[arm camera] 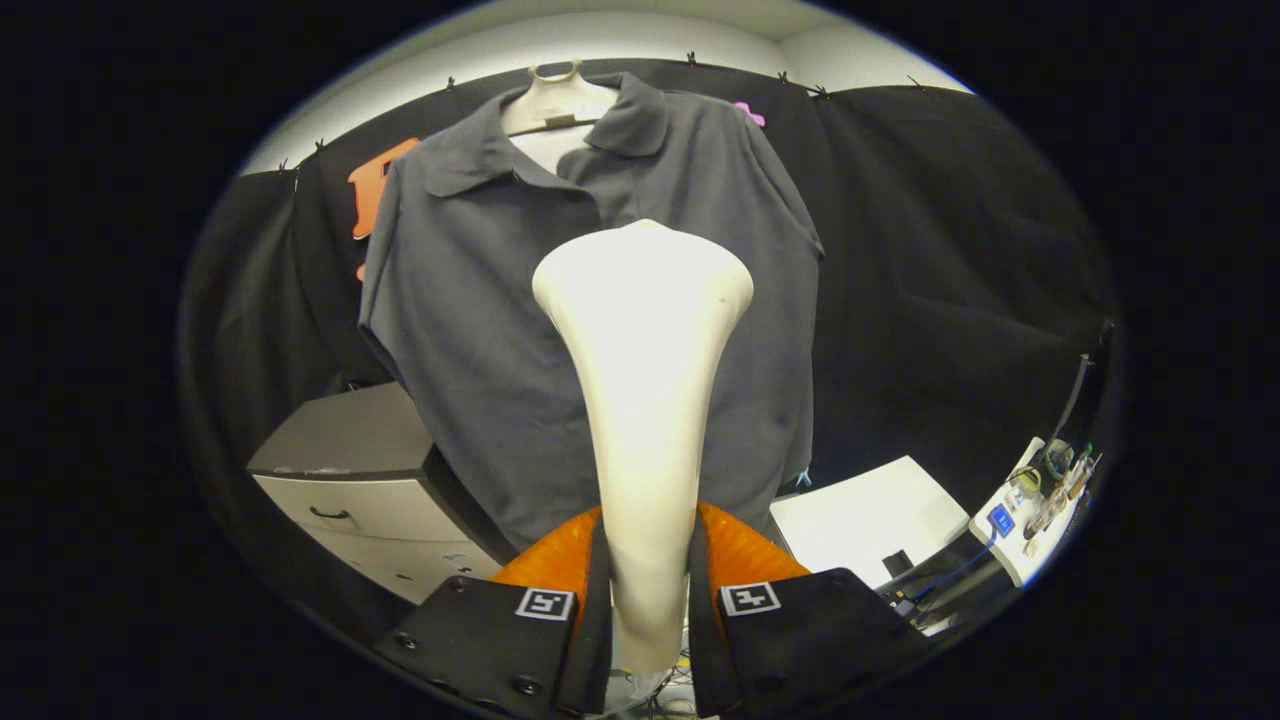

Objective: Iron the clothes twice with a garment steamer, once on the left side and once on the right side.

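- At six o'clock, nearest the camera, the gripper [648, 600] has its two fingers clamped on the handle of the garment steamer [645, 400], one finger pressing each side of the narrow stem.
- Each finger carries a small square marker [545, 603] on its top face, just beside the handle.
- From the fingers the steamer rises toward twelve o'clock, widening into a broad, pale, rounded head that stands upright in front of the shirt's chest; whether the head touches the cloth I cannot tell.
- Just beyond the fingers, an orange rounded shape [745, 555] shows either side of the handle.
- At eight o'clock from the steamer head, low down, sits a grey drawer cabinet [345, 480] with a dark handle on its front.
- At four o'clock lies a white table top [865, 515], and farther out at the same bearing a second white surface holds small cluttered items [1045, 490] too small to tell apart, with cables trailing near them.
- Beyond the steamer, the dark grey polo shirt [480, 300] hangs facing the camera, collar open, its hem falling behind the orange shape.
- At twelve o'clock, the shirt hangs on a pale hanger [555, 100] showing inside the collar.
- Farthest back, black cloth [950, 250] covers the booth wall, pinned along its top edge below a white wall.
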